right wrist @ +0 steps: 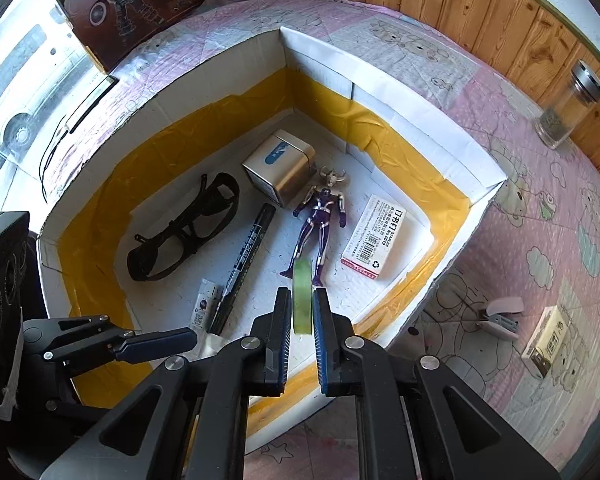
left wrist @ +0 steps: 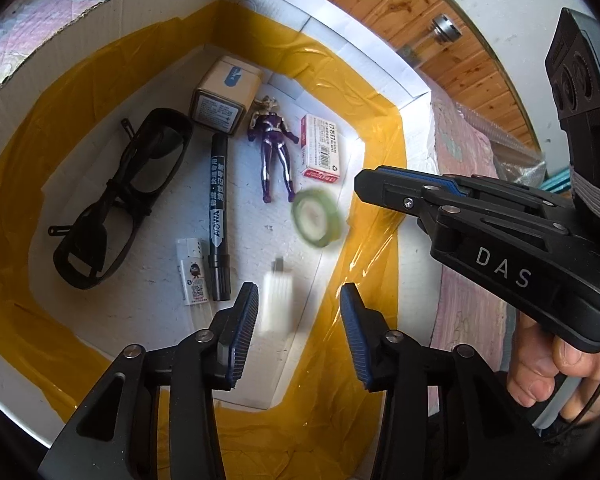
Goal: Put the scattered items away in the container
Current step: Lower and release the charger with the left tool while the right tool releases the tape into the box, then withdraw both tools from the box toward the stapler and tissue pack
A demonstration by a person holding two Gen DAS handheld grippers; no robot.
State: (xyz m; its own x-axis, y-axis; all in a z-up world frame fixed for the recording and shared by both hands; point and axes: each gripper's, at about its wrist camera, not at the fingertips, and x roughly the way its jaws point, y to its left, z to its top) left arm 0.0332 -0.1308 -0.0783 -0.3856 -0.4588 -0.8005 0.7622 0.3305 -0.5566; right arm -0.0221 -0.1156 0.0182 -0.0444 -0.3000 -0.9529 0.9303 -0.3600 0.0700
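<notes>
Tilting steeply over the cardboard box (right wrist: 400, 80), my right jaws (right wrist: 302, 308) pinch the green tape roll (right wrist: 303, 296) upright; my left jaws (left wrist: 298, 304), at nine o'clock, stand spread, a blurred white piece (left wrist: 277, 300) between them.

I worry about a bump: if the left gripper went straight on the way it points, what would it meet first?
Probably the blurred white item right ahead between the left gripper's open fingers; behind it, the white box floor. Depth is unclear.
</notes>
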